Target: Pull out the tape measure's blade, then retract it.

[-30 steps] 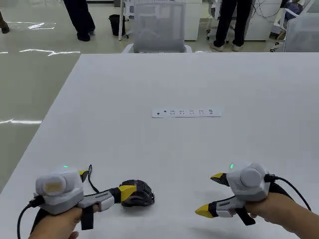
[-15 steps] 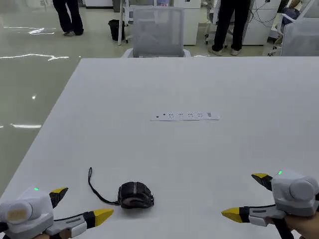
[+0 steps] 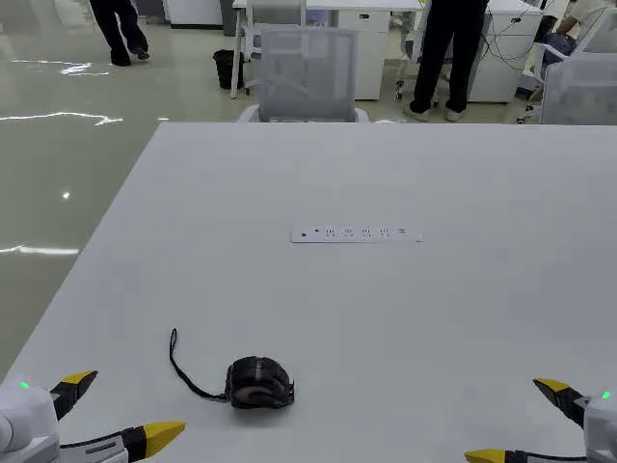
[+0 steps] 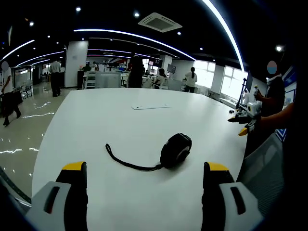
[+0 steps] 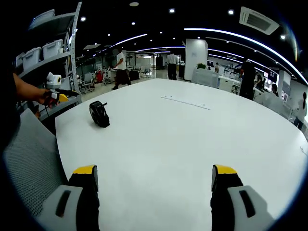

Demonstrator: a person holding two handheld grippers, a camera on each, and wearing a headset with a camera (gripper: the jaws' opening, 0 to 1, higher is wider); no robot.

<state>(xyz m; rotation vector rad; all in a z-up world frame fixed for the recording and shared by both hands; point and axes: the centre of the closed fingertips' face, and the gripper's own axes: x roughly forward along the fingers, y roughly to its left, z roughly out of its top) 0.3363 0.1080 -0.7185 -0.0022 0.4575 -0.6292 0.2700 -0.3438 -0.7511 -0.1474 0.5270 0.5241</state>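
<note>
Tape measure (image 3: 258, 383) lies by itself on the white table (image 3: 405, 318), both grippers open and off it.

In the head view it sits low and left of centre, blade wound in, its black strap (image 3: 183, 367) trailing toward the upper left. The left gripper (image 3: 120, 405) is in the bottom left corner, yellow-tipped jaws spread wide around nothing, near the case but not touching. The right gripper (image 3: 521, 422) is in the bottom right corner, jaws equally wide, well apart from it. A white power strip (image 3: 356, 233) lies mid-frame.
</note>
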